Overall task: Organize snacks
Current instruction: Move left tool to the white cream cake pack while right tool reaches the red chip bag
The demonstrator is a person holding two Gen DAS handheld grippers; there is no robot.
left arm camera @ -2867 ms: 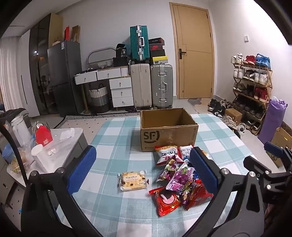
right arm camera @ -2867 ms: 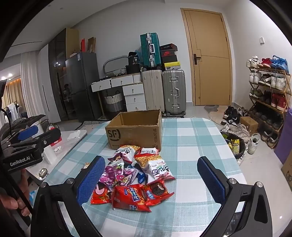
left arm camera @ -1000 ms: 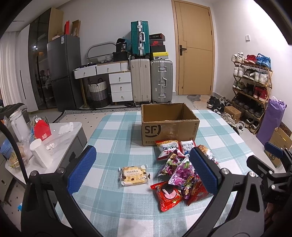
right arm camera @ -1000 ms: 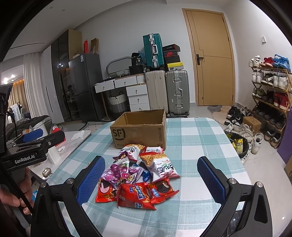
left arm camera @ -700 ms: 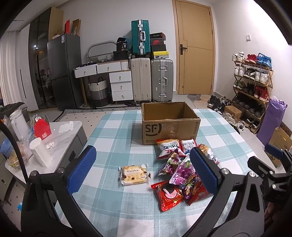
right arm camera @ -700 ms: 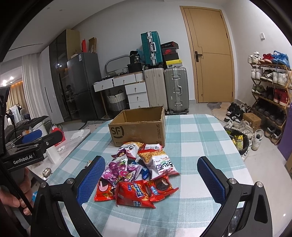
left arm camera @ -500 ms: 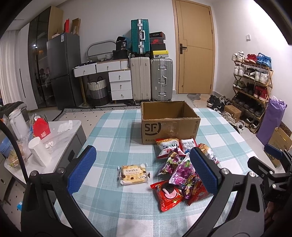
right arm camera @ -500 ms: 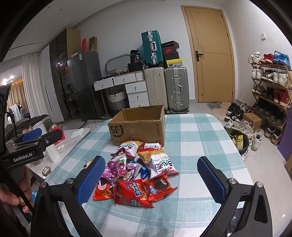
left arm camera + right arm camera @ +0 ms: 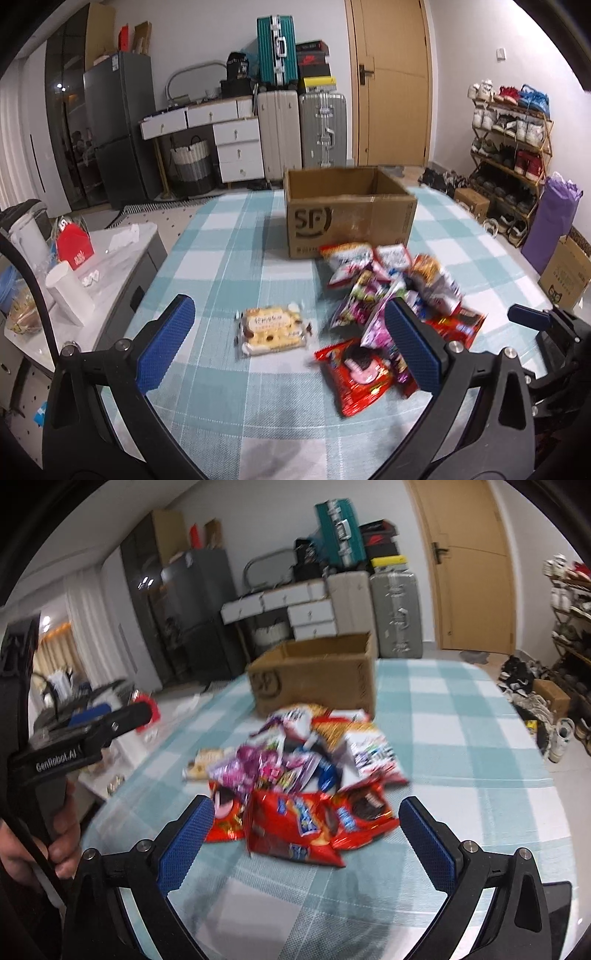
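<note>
Since half a second ago the right gripper (image 9: 304, 836) has swung down and leftward toward the snack pile (image 9: 295, 775), which now fills the middle of its blurred view between the wide-apart blue fingers (image 9: 186, 840); the left gripper (image 9: 288, 338) has come slightly nearer the worktop (image 9: 229, 258), and its picture is smeared too. The snacks lie heaped on the teal-and-white checked cloth just in front of the open cardboard box (image 9: 349, 218), which is printed with "SF" on its near face. The heap is a mix of glossy bags: red packets with dark round biscuits pictured on them (image 9: 291, 829) at the near edge, purple and pink bags (image 9: 376, 310) in the middle, and white-and-red bags (image 9: 347, 260) at the far edge, close against the box. One pale yellow packet of small cakes (image 9: 273, 328) lies flat by itself to the left of the heap, apart from it. The left gripper hovers above the worktop with its fingers (image 9: 164, 341) spread wide and holding nothing, the cake packet showing between them. The right gripper is likewise empty, tilted so the room leans, its fingers framing the red packets. In the right view the left gripper's black handle is seen at the left edge, gripped by the person's left hand (image 9: 40, 853).
</note>
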